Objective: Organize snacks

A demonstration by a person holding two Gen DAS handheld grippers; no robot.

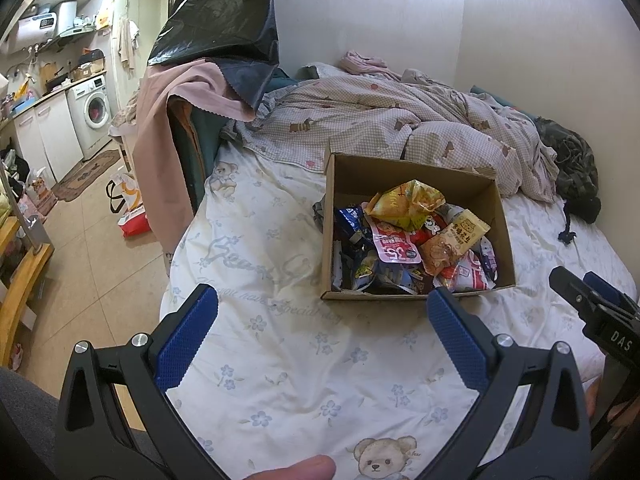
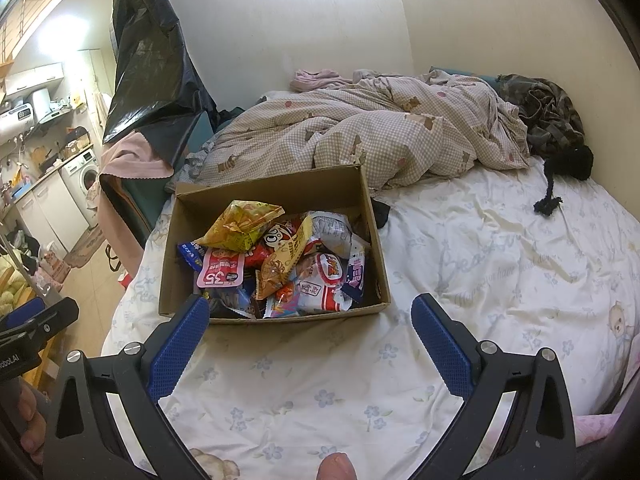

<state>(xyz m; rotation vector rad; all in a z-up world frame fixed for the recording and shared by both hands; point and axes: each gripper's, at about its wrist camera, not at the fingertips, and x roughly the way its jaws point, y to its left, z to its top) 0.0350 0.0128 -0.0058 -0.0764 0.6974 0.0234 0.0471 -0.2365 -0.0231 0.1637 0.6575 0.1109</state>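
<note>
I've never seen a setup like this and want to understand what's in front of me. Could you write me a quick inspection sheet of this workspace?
Surface: a bed sheet with flower and bear prints, wrinkled.
Job's things: a cardboard box, open at the top, heaped with snack packets; a yellow packet lies on top and a pink packet near the front.
Clutter: a checked quilt bunched behind the box, dark clothes by the wall, a black plastic bag hanging over a pink cloth.
Grippers: left gripper open, holding nothing; right gripper open, holding nothing.
Cables: nothing seen.
Surroundings: a washing machine, white cabinets and a tiled floor to the left.
</note>
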